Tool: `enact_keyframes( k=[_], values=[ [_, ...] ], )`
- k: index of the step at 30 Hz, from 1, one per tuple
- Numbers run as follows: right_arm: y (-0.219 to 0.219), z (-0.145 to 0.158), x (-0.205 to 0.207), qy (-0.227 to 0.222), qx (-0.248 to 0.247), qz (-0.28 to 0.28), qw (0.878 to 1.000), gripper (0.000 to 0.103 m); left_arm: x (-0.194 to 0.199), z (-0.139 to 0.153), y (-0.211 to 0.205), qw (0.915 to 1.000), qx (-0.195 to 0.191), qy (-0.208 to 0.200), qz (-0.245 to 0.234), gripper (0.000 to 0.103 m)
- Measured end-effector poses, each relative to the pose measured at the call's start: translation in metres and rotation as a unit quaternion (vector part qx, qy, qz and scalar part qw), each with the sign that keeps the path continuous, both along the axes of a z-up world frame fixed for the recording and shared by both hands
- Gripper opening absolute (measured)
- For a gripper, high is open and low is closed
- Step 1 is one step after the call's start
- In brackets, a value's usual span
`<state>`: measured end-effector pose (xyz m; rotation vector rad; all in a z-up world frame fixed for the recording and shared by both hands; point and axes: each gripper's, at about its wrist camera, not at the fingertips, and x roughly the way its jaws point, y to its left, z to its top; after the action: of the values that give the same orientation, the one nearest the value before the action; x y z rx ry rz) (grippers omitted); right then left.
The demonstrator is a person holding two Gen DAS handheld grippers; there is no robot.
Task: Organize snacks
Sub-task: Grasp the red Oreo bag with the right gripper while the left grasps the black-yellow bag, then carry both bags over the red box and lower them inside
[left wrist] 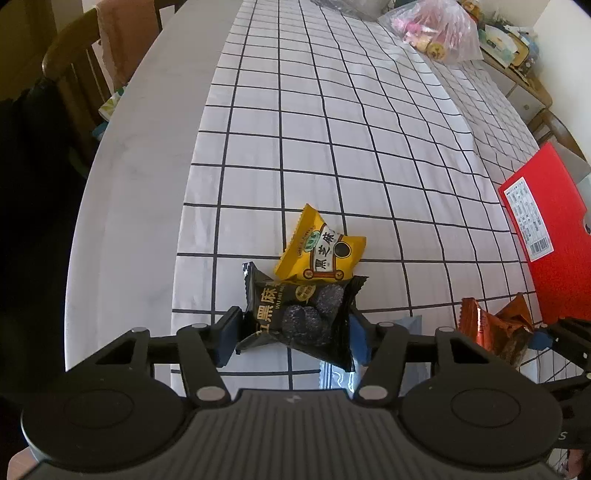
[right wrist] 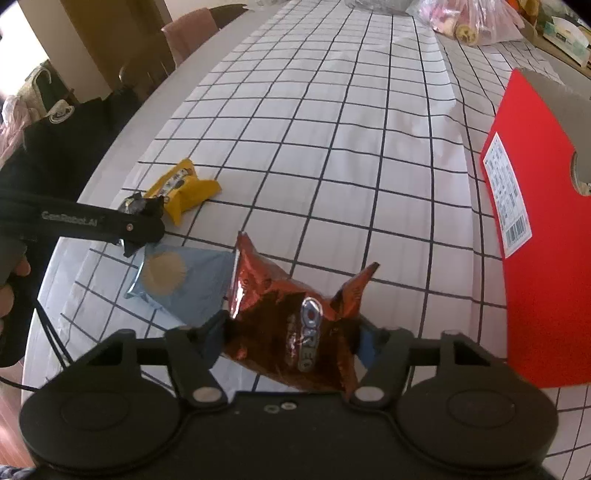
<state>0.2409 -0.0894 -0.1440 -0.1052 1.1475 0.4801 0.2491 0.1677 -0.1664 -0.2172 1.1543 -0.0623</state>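
My left gripper (left wrist: 293,334) is shut on a black sesame snack packet (left wrist: 301,314), held just above the checked tablecloth. A yellow snack packet (left wrist: 319,249) lies right behind it. My right gripper (right wrist: 291,339) is shut on a brown Oreo packet (right wrist: 291,317), which also shows in the left wrist view (left wrist: 495,328). A blue-grey packet (right wrist: 184,280) lies flat on the cloth to its left. The yellow packet (right wrist: 184,190) and the left gripper's arm (right wrist: 92,221) show further left. A red open box (right wrist: 546,229) stands at the right, also in the left wrist view (left wrist: 546,236).
A clear bag of snacks (left wrist: 436,31) lies at the table's far right end, with cluttered shelves beyond. Wooden chairs (left wrist: 70,70) stand along the left edge of the round table (left wrist: 140,155). The checked cloth (left wrist: 332,129) stretches behind the packets.
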Motion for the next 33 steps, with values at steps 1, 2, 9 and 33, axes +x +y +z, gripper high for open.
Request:
enact_keyframes(
  k=[1, 2, 9, 33],
  values=[
    [-0.001, 0.001, -0.001, -0.001, 0.001, 0.000, 1.000, 0.061, 0.000, 0.000, 0.001, 1.0000, -0.002, 0.000, 0.003, 0.057],
    [-0.002, 0.002, -0.001, -0.001, 0.004, -0.002, 1.000, 0.060, -0.001, 0.000, 0.002, 1.0000, -0.004, 0.000, 0.006, 0.057],
    [-0.011, 0.014, -0.011, -0.012, 0.017, -0.015, 1.000, 0.059, -0.012, 0.004, 0.006, 0.9997, -0.009, -0.004, 0.021, 0.057],
    [-0.092, 0.108, -0.042, -0.093, 0.070, -0.055, 0.992, 0.060, -0.050, 0.105, -0.051, 0.9963, -0.017, -0.084, 0.003, 0.057]
  ],
)
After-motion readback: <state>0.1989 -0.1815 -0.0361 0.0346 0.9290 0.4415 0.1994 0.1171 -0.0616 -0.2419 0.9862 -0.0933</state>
